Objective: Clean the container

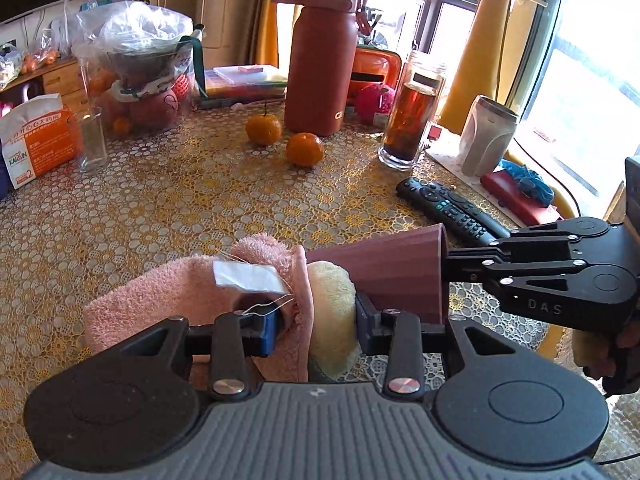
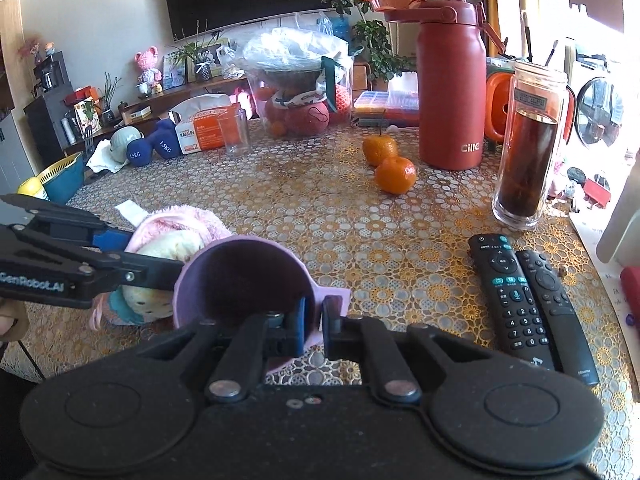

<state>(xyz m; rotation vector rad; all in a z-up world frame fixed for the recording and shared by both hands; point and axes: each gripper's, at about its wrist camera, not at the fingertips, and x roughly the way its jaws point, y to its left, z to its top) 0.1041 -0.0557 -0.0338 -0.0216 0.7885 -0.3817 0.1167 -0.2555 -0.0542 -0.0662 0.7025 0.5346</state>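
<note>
A mauve ribbed cup (image 1: 384,272) hangs sideways above the gold-patterned table (image 1: 200,200). My right gripper (image 1: 452,264) comes in from the right and is shut on its rim. In the right wrist view the cup's dark inside (image 2: 240,276) faces the camera, and the right gripper (image 2: 314,320) pinches the wall with one finger inside and one outside. My left gripper (image 1: 316,320) is shut on a bunched pink and yellow towel (image 1: 160,292), pressed against the cup's narrow closed end. From the right wrist, the towel (image 2: 180,220) and left gripper (image 2: 148,254) sit behind the cup.
Two black remotes (image 2: 516,292) lie at the right. A glass bottle of tea (image 2: 528,152), a red flask (image 2: 450,92) and two tangerines (image 2: 394,174) stand further back. An empty glass (image 1: 90,140), a tissue pack (image 1: 36,136) and a bag of fruit (image 1: 140,68) are at the back left.
</note>
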